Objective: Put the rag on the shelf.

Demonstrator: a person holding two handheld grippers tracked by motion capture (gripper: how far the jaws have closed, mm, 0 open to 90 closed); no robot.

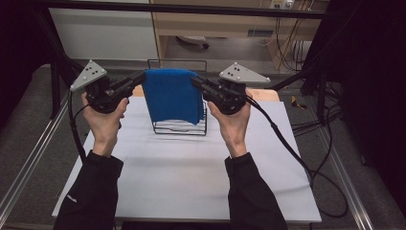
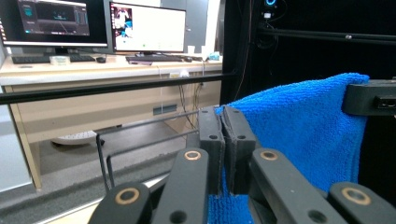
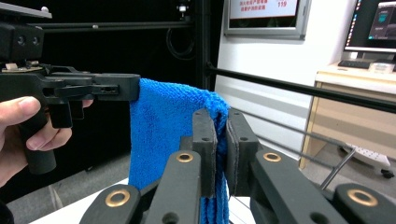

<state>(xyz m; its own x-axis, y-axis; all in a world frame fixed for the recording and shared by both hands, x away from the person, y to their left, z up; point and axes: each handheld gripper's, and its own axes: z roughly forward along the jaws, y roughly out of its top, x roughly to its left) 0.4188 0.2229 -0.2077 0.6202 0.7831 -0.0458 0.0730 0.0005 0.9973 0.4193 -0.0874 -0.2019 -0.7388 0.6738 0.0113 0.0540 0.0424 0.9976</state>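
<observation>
Both claws pinch blue towel.

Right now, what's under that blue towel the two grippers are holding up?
Under the blue towel stands a black wire rack on the white table; its lower front bars show below the hem. The cloth covers the rack's middle, so anything resting inside it is hidden.

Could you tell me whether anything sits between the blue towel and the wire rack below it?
Nothing visible does. The blue towel, pinched at each top corner by the left hand-held gripper and right hand-held gripper, hangs directly over the wire rack.
</observation>
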